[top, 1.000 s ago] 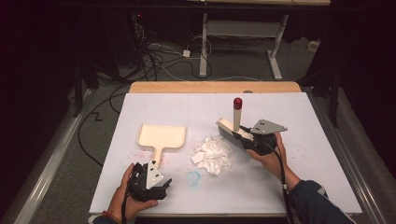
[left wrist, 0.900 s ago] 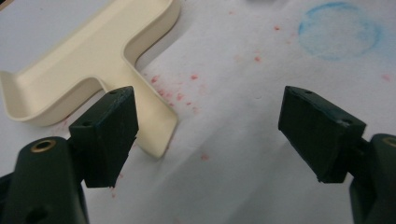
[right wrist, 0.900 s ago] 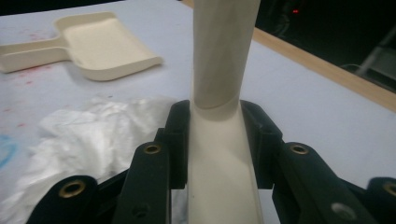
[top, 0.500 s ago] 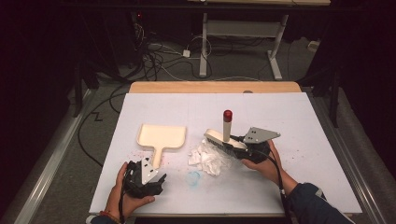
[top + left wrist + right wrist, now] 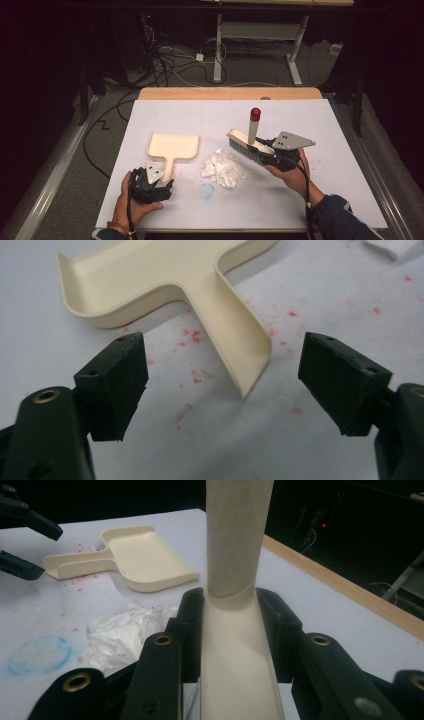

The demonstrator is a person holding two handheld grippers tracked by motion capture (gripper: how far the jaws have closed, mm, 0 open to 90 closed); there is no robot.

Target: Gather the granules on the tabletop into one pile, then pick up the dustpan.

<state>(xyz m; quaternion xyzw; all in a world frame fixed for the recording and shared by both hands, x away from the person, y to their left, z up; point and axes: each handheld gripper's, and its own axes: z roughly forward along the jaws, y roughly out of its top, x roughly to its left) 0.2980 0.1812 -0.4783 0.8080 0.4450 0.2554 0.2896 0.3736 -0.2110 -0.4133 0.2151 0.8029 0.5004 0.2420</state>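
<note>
My right gripper point(image 5: 272, 156) has swung the brush point(image 5: 245, 144) back out to the right of the paper wad point(image 5: 225, 169), so a fresh sweep toward the dustpan point(image 5: 172, 148) looks next. It's clamped on the brush handle point(image 5: 235, 645). My left gripper point(image 5: 220, 385) stands wide apart, holding nothing, jaws either side of the dustpan's handle end on the table point(image 5: 300, 200).

Lab workspace, dark room, tangled floor cables point(image 5: 165, 60), white-covered table point(image 5: 320, 120), metal desk frame point(image 5: 260, 37)
</note>
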